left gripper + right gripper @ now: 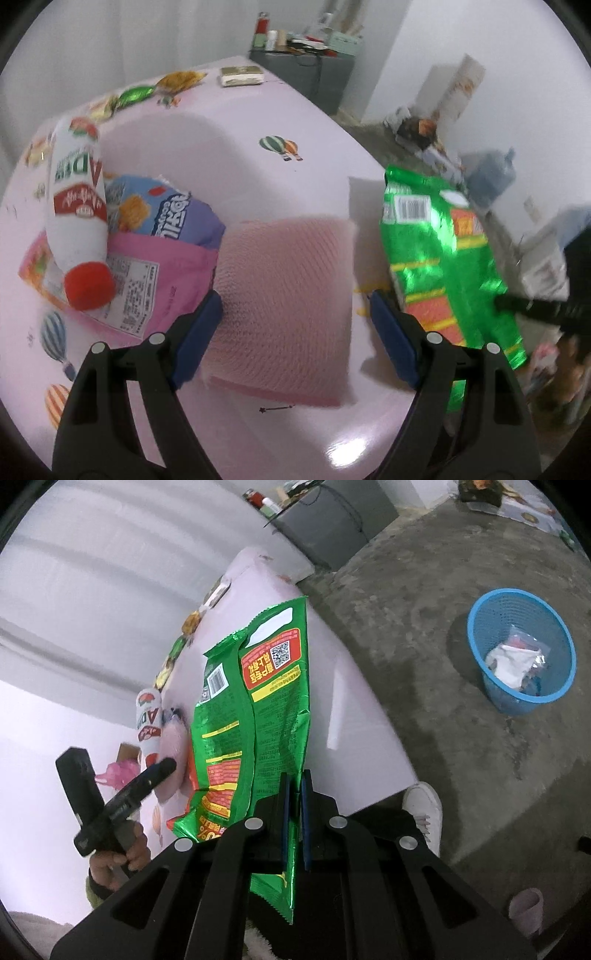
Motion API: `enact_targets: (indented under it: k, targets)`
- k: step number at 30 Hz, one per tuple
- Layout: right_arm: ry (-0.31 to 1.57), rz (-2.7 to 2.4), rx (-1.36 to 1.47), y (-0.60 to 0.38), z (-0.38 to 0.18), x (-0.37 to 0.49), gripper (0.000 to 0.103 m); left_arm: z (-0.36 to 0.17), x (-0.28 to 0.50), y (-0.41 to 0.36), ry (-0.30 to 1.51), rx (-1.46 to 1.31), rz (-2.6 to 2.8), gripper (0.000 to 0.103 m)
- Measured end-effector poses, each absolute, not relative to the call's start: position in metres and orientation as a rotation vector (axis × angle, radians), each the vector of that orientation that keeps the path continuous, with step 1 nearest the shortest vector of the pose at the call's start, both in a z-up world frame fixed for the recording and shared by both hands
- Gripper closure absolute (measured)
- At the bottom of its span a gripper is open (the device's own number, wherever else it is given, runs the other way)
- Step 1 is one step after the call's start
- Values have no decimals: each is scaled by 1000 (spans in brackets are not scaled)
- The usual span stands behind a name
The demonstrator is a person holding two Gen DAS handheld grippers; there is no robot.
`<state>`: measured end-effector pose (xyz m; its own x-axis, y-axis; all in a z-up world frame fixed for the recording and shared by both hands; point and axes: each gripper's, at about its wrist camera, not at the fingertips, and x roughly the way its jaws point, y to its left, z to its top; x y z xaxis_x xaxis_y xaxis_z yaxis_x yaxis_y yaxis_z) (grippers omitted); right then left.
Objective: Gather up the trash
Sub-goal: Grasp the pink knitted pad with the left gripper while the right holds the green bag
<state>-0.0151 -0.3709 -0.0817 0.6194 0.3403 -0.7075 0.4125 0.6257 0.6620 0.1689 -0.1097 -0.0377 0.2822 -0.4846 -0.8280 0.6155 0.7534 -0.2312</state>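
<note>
My right gripper (294, 801) is shut on a green snack bag (255, 701) and holds it in the air beside the table; the bag also shows in the left wrist view (443, 254). My left gripper (295, 317) is open, its blue pads on either side of a pink mesh sponge (284, 299) lying on the pink table (258, 122). A white bottle with a red cap (75, 206), a purple snack bag (173, 210) and a pink wrapper (144, 280) lie to the left. A blue trash basket (521, 650) with some trash in it stands on the floor.
Candy wrappers (136, 94) and a small box (242, 75) lie at the table's far edge. A grey cabinet (306, 74) with clutter stands behind. The concrete floor (424, 590) is to the right of the table. A white shoe (423, 808) is near the table's corner.
</note>
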Motion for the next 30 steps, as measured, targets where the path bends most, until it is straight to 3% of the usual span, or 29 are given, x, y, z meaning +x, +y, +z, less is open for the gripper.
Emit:
enact_targets:
  k: [5, 16, 21, 25, 30]
  targets:
    - [941, -22, 928, -360, -79, -7, 94, -61, 187, -96, 1231, -111, -792, 28]
    - [987, 11, 982, -349, -94, 8, 85, -66, 189, -91, 1202, -67, -777, 29]
    - [994, 48, 1028, -343, -102, 12, 84, -58, 189, -86, 1182, -19, -776, 20]
    - [990, 67, 1062, -341, -106, 16, 85, -53, 185, -88, 1157, 29, -767, 20]
    - [1009, 30, 948, -330, -97, 21, 97, -47, 179, -86, 1147, 58, -774, 19]
